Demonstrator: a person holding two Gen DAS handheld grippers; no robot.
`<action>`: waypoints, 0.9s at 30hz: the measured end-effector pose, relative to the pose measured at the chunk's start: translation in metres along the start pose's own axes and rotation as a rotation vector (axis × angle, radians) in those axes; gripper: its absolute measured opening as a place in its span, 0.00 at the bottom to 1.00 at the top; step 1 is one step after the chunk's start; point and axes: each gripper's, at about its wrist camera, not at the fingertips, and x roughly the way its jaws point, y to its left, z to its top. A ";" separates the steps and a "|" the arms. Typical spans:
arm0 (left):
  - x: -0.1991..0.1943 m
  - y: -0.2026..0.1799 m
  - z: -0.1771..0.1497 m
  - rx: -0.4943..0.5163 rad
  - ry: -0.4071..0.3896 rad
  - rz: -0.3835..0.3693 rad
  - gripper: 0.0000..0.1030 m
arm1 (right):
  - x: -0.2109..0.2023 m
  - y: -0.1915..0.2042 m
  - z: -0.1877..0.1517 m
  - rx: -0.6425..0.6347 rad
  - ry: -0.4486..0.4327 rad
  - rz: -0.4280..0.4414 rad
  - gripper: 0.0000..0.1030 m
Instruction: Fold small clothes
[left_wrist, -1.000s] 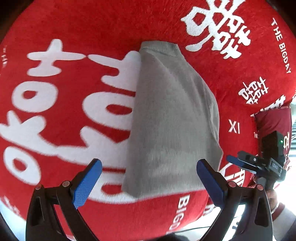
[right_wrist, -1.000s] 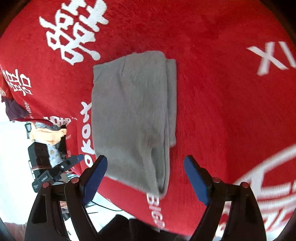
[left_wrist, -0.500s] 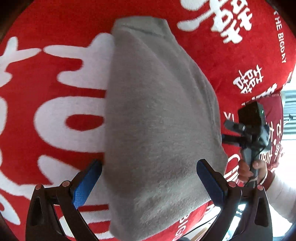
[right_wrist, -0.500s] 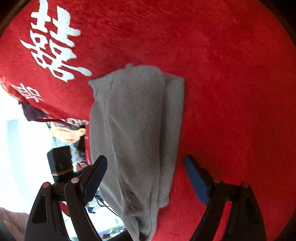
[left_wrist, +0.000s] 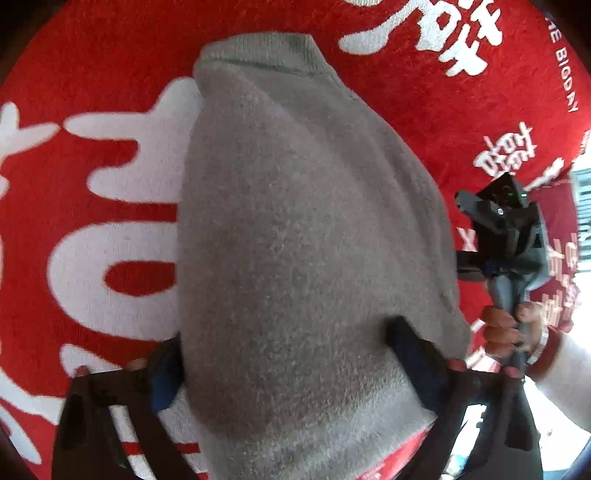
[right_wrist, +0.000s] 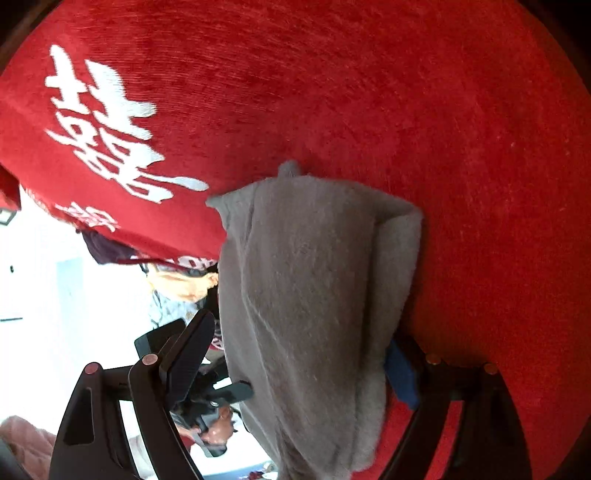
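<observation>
**Both claws down at the near end of the folded grey garment**

Under everything I see the red cloth (left_wrist: 424, 92) with its big white lettering, covering the surface edge to edge in both wrist views.

On it lies the grey knit garment (left_wrist: 303, 240), folded into a long strip running away from me, ribbed band at the far end, near end at the cloth's near edge.

My left gripper (left_wrist: 291, 365) straddles that near end. Its jaws have just been closing, with the garment between them: the right finger sits on the fabric near its right border, the left finger at its left border. Whether the pads already press I cannot tell; they stand wide apart.

My right gripper (right_wrist: 306, 354) is at the same end from the other side, jaws spread wide, the garment (right_wrist: 314, 295) lying between them. Its blue pad (right_wrist: 400, 376) touches the fabric's right edge; the left finger stands clear.

In the left view, the person's hand (left_wrist: 509, 328) grips the right gripper's handle.
</observation>
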 end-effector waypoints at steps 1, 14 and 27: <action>0.000 -0.001 0.001 -0.008 -0.006 0.001 0.83 | 0.004 0.004 0.001 -0.002 0.005 -0.016 0.85; -0.045 0.015 -0.010 -0.027 -0.079 -0.145 0.44 | 0.006 0.056 -0.015 -0.047 -0.013 -0.121 0.36; -0.147 0.067 -0.057 0.043 -0.089 -0.199 0.44 | 0.045 0.142 -0.100 -0.020 -0.026 -0.048 0.36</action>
